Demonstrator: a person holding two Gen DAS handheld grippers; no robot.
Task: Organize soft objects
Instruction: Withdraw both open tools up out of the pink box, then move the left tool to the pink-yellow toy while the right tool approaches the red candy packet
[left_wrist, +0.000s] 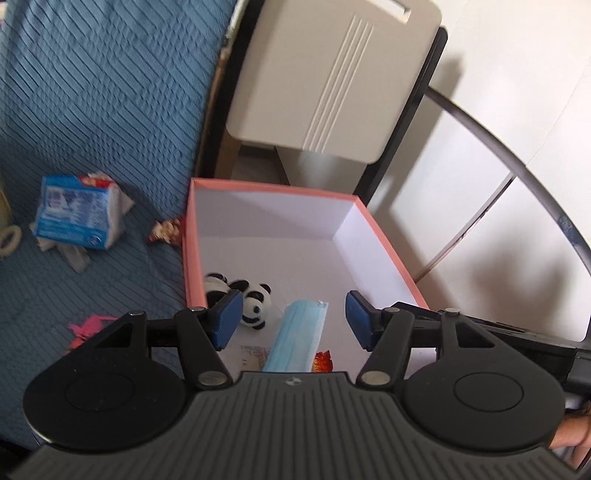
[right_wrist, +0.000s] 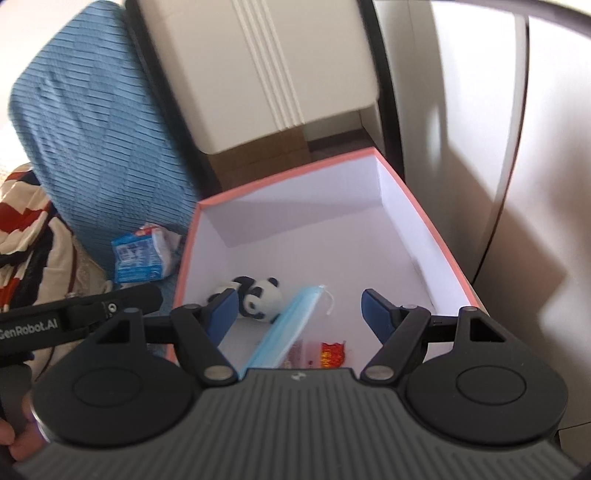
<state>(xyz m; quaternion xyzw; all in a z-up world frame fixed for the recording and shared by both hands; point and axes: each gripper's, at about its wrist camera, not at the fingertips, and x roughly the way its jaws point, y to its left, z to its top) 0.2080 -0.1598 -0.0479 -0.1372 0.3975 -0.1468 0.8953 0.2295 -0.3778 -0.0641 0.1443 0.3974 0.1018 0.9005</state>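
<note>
Blue bedspread (left_wrist: 92, 92); pink box (left_wrist: 192, 236) holds mask (left_wrist: 295, 336) between open left gripper (left_wrist: 291, 319) fingers.

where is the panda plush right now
The panda plush lies inside the pink box, near its left wall, just left of the blue face mask in both wrist views.

box (left_wrist: 364, 208) pink rim, white inside | panda (left_wrist: 255, 299) black-white | mask (left_wrist: 295, 338) light blue

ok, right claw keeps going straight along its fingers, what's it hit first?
Most likely the blue face mask, lying in the pink box directly between the open right claw fingers. The panda plush sits just left of that line. Depth is unclear from this view.
</note>
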